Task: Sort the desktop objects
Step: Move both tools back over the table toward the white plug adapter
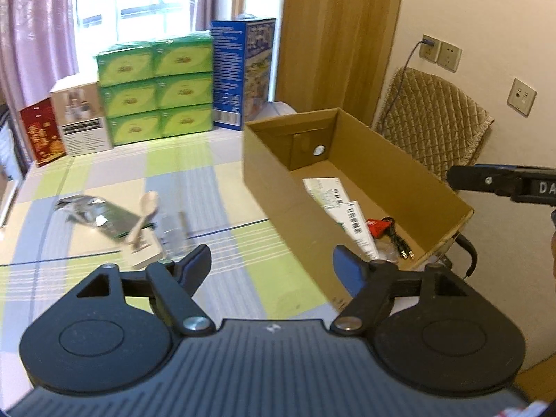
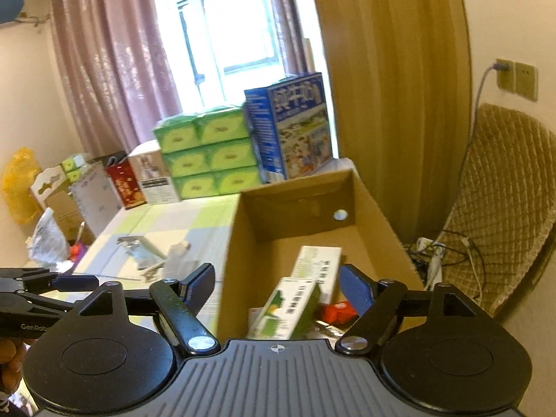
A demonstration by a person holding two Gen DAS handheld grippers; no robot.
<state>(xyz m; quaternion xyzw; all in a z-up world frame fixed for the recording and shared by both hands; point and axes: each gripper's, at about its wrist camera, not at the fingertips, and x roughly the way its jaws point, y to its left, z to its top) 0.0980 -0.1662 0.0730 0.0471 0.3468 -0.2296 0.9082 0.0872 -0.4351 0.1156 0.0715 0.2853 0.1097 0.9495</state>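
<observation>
Partly hidden below the spread, empty right gripper (image 2: 276,283), a green-and-white carton (image 2: 290,307) lies in the brown cardboard box (image 2: 239,243); the left gripper (image 1: 271,264) is spread too, blurred wooden spoon (image 1: 144,213) ahead-left.

The right gripper (image 1: 500,182) runs off the right edge of the left wrist view, its fingertips out of sight, its lettering cut after two characters; the hand (image 2: 10,358) under the left gripper (image 2: 74,283) shows only as a sliver at the right wrist view's left edge; the things on the table (image 1: 208,187) around the wooden spoon (image 1: 144,213) are smeared by blur, the clear one beside it unreadable; the near end of the cardboard box (image 2: 239,243) hides behind the gripper body; print on the green-and-white cartons (image 2: 292,307) is too small to read; the black cable (image 1: 399,239) tangles with something red, unidentifiable.
</observation>
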